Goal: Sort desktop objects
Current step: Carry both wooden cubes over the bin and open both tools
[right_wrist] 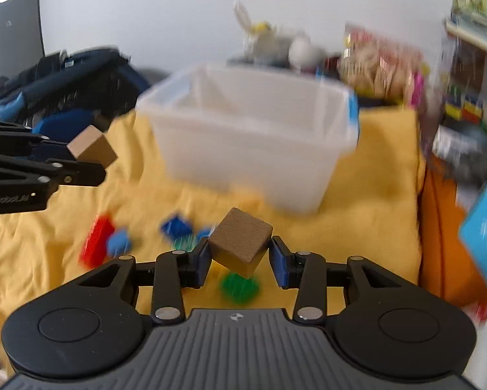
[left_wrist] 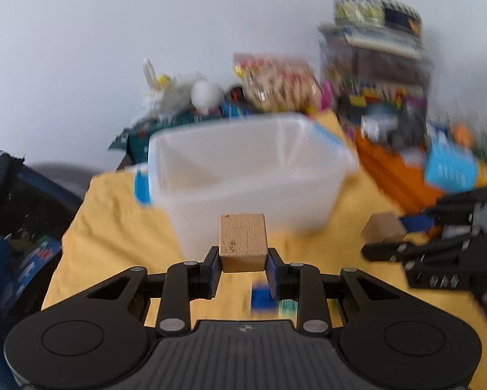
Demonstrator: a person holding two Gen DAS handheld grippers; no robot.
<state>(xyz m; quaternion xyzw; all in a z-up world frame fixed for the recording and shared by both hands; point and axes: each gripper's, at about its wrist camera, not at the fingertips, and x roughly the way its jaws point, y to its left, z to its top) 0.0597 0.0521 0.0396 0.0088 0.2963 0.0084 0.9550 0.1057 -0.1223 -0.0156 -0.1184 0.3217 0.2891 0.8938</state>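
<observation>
1. Each hand carries a wooden cube toward the clear tub [left_wrist: 243,175]: left gripper [left_wrist: 242,261] clamps one cube [left_wrist: 242,239] squarely, right gripper [right_wrist: 240,255] pinches its tilted cube [right_wrist: 240,243]
2. Next, I'd judge, both must rise over the tub's rim and let go
3. Only the right camera shows loose plastic bricks [right_wrist: 97,243] on the yellow cloth [right_wrist: 357,227] before the tub

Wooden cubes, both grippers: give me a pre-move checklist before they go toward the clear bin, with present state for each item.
1. Left gripper shut on its wooden cube, held square: ok.
2. Right gripper grip on its wooden cube: not ok; the cube sits tilted, its right side barely at the pad.
3. Clear plastic bin open-topped ahead of both grippers: ok.
4. Room inside the bin: ok, as far as the blurred walls show.
5. Grippers apart from each other: ok.
6. Loose plastic bricks on the yellow cloth below the path: cannot tell if they matter.
</observation>
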